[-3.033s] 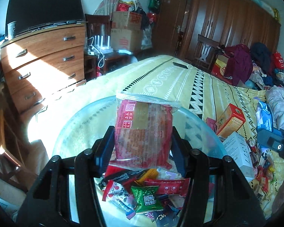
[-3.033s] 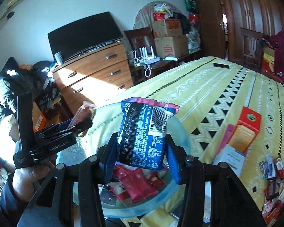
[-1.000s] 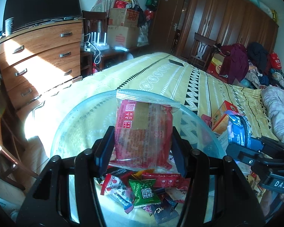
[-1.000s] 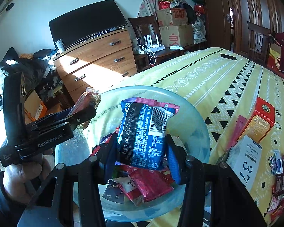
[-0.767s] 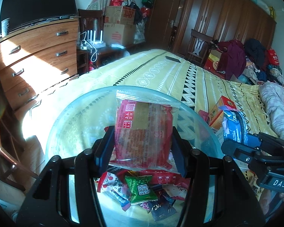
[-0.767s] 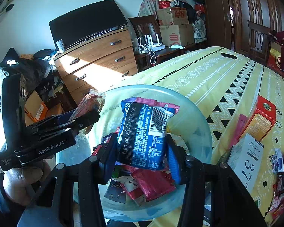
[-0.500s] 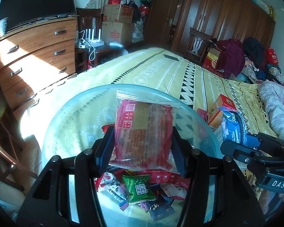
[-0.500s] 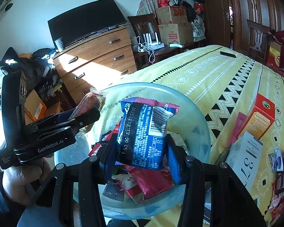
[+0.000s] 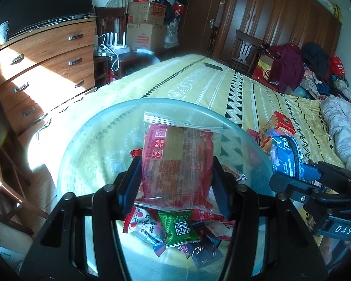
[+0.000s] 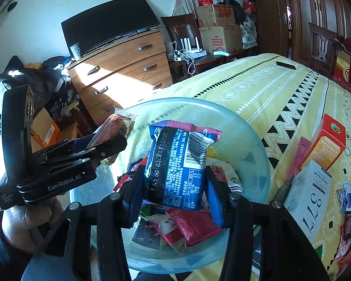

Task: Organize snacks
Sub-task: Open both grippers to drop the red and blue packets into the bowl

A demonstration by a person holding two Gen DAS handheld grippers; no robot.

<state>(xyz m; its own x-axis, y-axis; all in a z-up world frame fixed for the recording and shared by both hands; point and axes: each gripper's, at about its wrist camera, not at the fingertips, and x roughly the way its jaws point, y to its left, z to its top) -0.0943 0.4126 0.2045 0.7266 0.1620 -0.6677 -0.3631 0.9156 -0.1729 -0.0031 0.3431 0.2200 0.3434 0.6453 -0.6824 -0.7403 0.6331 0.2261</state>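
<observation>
My left gripper (image 9: 174, 182) is shut on a red snack packet (image 9: 177, 161) with a clear top seal, held over a pale glass bowl (image 9: 86, 140). The bowl holds several small wrapped snacks, among them a green one (image 9: 179, 227). My right gripper (image 10: 175, 187) is shut on a blue snack packet (image 10: 177, 164) above the same bowl (image 10: 250, 140). In the right wrist view the left gripper (image 10: 110, 140) comes in from the left with its red packet (image 10: 113, 128). In the left wrist view the right gripper with the blue packet (image 9: 284, 154) is at the bowl's right rim.
The bowl rests on a bed with a yellow patterned sheet (image 9: 199, 82). An orange-red box (image 10: 327, 140), a white box (image 10: 311, 194) and loose snacks (image 10: 348, 210) lie right of the bowl. A wooden dresser (image 9: 42, 65) stands left, beyond the bed edge.
Both grippers have come closer over the bowl and a little lower, each still holding its packet. The bowl fills more of both views.
</observation>
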